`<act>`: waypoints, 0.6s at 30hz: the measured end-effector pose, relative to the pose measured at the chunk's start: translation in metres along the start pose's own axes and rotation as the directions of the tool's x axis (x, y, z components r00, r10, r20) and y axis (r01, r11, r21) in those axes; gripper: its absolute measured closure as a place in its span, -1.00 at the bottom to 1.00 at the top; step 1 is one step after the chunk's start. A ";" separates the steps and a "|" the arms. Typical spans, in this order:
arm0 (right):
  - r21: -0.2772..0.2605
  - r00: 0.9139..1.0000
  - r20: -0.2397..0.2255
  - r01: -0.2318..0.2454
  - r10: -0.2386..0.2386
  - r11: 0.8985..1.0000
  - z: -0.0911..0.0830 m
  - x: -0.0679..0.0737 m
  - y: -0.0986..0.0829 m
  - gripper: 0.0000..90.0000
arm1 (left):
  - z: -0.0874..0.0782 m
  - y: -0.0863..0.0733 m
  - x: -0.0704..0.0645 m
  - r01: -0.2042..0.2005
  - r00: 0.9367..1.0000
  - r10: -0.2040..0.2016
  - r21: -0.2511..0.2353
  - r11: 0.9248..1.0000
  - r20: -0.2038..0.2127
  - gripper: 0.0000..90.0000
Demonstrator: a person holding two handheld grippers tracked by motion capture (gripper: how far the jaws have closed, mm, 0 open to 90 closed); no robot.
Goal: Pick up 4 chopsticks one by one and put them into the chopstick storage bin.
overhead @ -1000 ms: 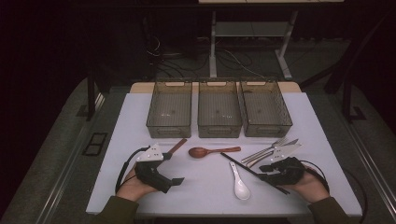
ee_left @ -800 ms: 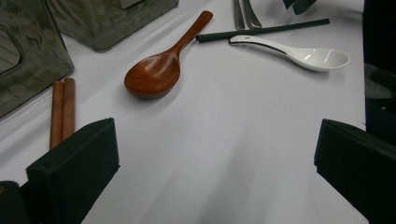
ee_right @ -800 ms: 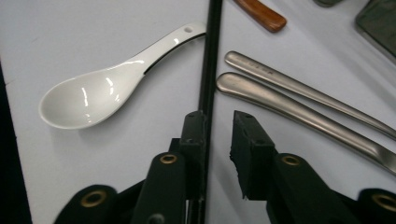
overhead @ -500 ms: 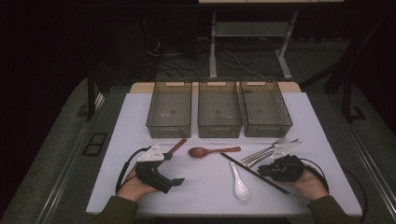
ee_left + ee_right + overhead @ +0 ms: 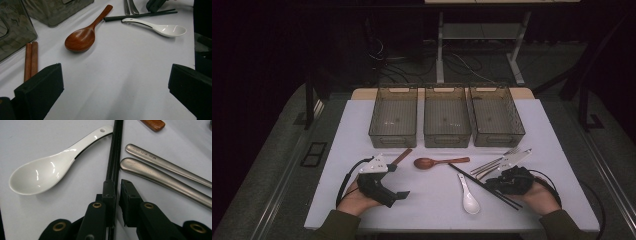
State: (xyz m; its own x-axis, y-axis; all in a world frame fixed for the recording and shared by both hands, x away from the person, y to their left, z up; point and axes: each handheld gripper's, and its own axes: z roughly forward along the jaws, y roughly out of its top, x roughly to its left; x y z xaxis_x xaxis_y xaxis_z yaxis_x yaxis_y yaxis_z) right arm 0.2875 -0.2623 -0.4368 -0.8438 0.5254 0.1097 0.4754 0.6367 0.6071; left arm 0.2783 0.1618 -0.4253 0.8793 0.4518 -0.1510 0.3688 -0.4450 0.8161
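Observation:
A pair of black chopsticks (image 5: pixel 484 186) lies slantwise on the white table (image 5: pixel 362 125), and my right gripper (image 5: pixel 496 183) is shut on their near part. In the right gripper view the chopsticks (image 5: pixel 115 152) run straight in between the nearly closed jaws of my right gripper (image 5: pixel 117 185). A white ceramic spoon (image 5: pixel 47 172) lies just left of them, and two metal handles (image 5: pixel 160 170) lie to the right. My left gripper (image 5: pixel 115 75) rests on the table, open and empty, facing a wooden spoon (image 5: pixel 83 37) and brown chopsticks (image 5: pixel 31 58).
Three empty smoky plastic bins (image 5: pixel 446 116) stand side by side at the back of the table. Metal cutlery (image 5: pixel 497 162) lies behind my right hand. The table's front edge is just below both hands.
My right gripper has slid a little left and forward onto the black chopsticks. The left gripper has stayed put.

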 end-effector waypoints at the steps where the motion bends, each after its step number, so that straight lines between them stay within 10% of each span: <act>1: 0.003 1.000 0.003 0.001 -0.001 1.000 0.000 0.000 0.000 0.82 | 0.000 0.000 0.000 0.000 1.000 0.000 0.000 1.000 0.000 -1.00; 18: 0.030 0.999 0.037 -0.018 0.017 0.999 0.005 0.005 0.001 0.91 | 0.001 0.000 0.000 -0.009 1.000 0.009 0.009 1.000 0.002 -1.00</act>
State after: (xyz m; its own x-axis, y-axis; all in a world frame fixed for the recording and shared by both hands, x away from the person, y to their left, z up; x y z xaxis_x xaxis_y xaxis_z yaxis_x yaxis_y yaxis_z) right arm 0.2849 -0.2557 -0.4396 -0.8259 0.5565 0.0905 0.4975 0.6439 0.5813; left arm 0.2789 0.1615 -0.4258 0.8830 0.4466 -0.1447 0.3637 -0.4558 0.8124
